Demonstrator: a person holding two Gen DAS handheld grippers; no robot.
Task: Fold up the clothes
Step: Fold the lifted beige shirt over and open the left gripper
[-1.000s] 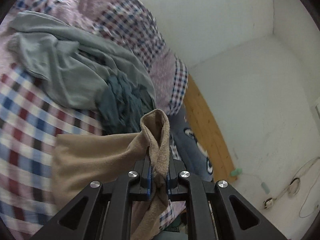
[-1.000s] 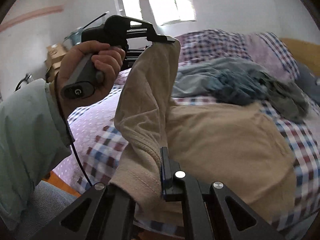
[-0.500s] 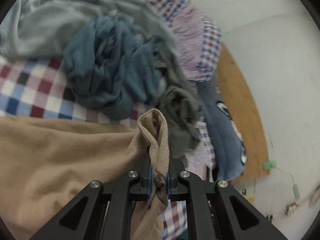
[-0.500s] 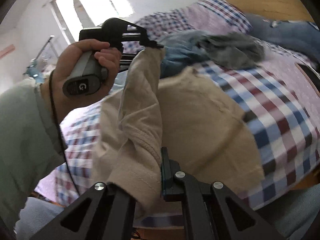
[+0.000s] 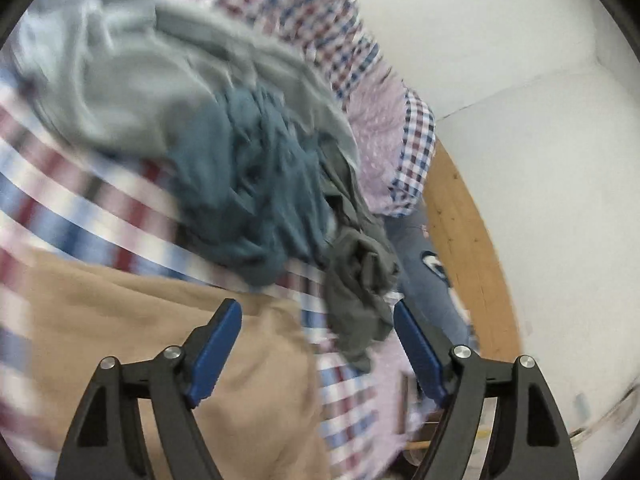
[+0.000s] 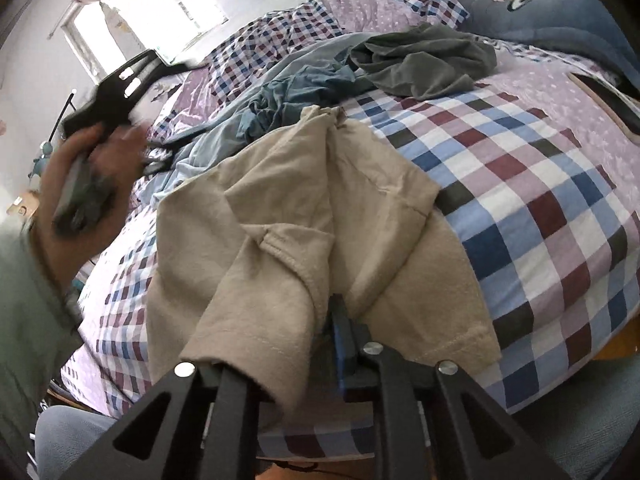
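Left wrist view: my left gripper (image 5: 316, 344) is spread wide, blue pads (image 5: 216, 350) apart and nothing between them. It hangs over the tan T-shirt (image 5: 160, 340), which lies on the bed below. Picture is smeared with motion blur.
Right wrist view: my right gripper (image 6: 336, 340) is clenched on the tan T-shirt (image 6: 304, 216), a fold of the hem draped over the near finger. The rest of the shirt lies spread on the checked quilt (image 6: 540, 184), one sleeve folded in across the body.
Only the right view shows: the person's hand (image 6: 84, 184) around the left gripper's handle (image 6: 120, 88), a pale green sleeve (image 6: 24, 300), and a bright window (image 6: 144, 12) behind.
Only the left view shows: the white wall corner (image 5: 540, 120) and the wooden bed board (image 5: 464, 240) seen from above.
Both views show: the heap beyond the shirt and a blue pillow (image 6: 552, 12) by the board.
Count, garments: four that I can tell. One tan T-shirt, one pale grey-green piece (image 5: 132, 80), one crumpled teal piece (image 5: 256, 184), one dark grey piece (image 5: 360, 280).
Count, grippers: two.
Heap to shirt: the teal piece sits just beyond the shirt's far end; whether they touch, I can't tell.
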